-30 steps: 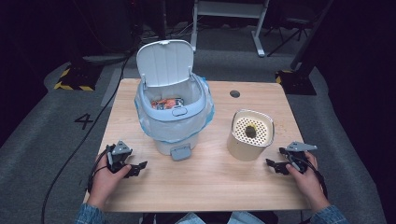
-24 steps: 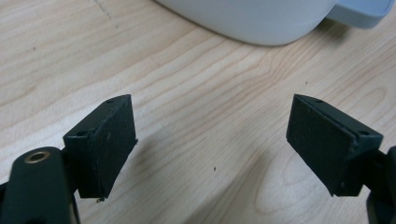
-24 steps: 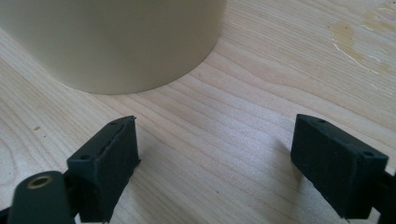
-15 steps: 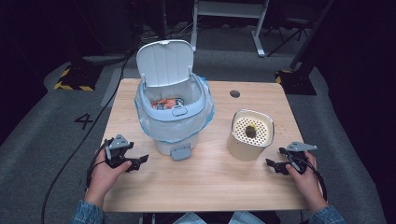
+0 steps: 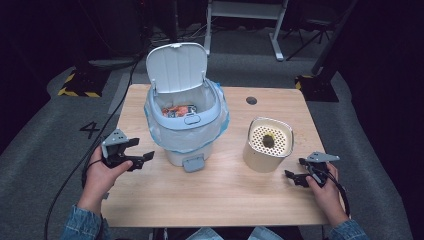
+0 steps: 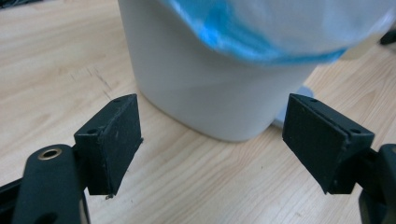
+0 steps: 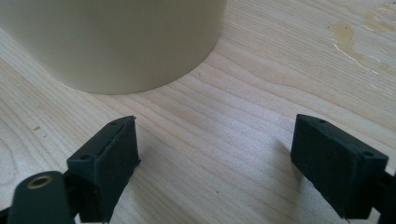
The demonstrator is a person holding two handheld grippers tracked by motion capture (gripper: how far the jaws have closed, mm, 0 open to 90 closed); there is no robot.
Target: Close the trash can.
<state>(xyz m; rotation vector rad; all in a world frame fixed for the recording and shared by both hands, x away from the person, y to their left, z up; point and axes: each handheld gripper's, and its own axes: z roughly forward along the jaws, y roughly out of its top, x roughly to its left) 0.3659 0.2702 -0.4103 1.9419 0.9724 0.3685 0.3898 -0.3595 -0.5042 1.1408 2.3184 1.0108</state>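
Observation:
A light blue pedal bin (image 5: 185,130) stands at the table's back left, its lid (image 5: 176,67) up, lined with a blue-white bag (image 6: 243,37) and holding some rubbish (image 5: 177,111). My left gripper (image 5: 141,150) hovers above the table just left of the bin. In the left gripper view this gripper (image 6: 210,144) faces the bin's white base (image 6: 210,84). Its jaws are open with nothing between them and have just been closing a little. A beige canister (image 5: 267,145) with a perforated top stands at the right. My right gripper (image 5: 296,168) rests open beside it, facing the canister's wall (image 7: 116,42).
The bin's pedal (image 5: 193,163) sticks out toward the front edge of the wooden table (image 5: 225,200). A dark cable hole (image 5: 251,100) lies at the back. A dried stain (image 7: 355,42) marks the wood near the canister. A white stand (image 5: 245,10) stands behind the table.
My left gripper has risen off the table and now sits higher beside the bin. The right gripper has stayed where it was.

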